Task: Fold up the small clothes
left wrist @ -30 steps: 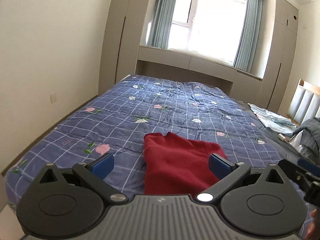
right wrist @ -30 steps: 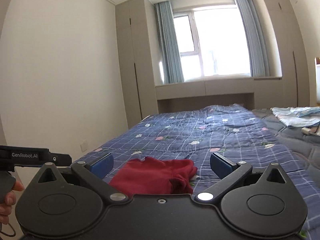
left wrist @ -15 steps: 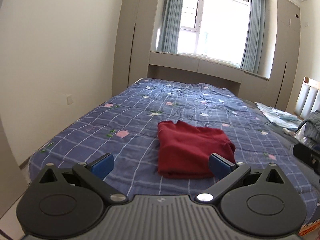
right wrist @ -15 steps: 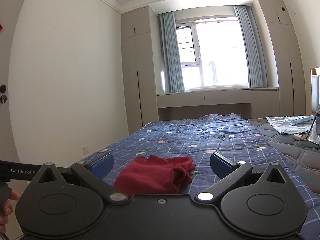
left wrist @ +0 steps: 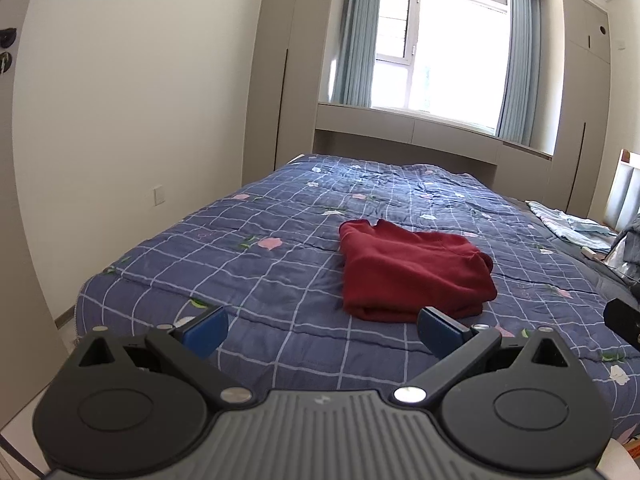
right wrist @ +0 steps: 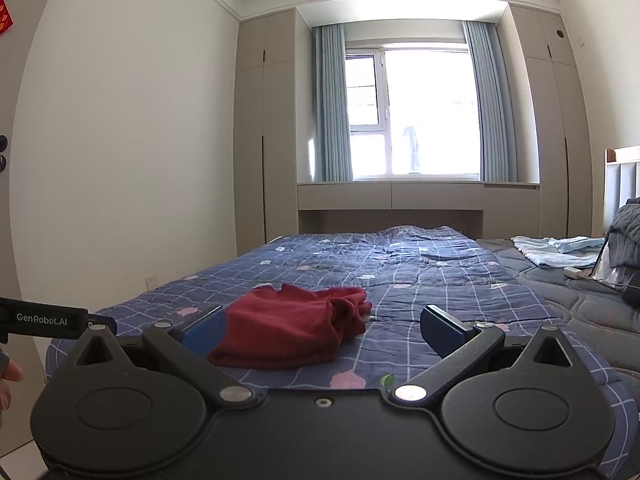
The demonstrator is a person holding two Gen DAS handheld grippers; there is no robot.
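A dark red garment lies folded into a rough rectangle on the blue checked quilt, near the bed's front edge. My left gripper hovers in front of the bed, open and holding nothing, with the garment just beyond its right finger. From the right wrist view the same red garment sits behind the left finger of my right gripper, which is also open and empty. Both grippers are clear of the cloth.
Light blue clothes and a grey padded heap lie on the grey mattress at the right. The left gripper's body and a hand show at the left edge. Wardrobes flank the window.
Both grippers have drawn back from the bed and risen. The red garment, close under the fingers a second ago, now lies farther off, left folded on the quilt.
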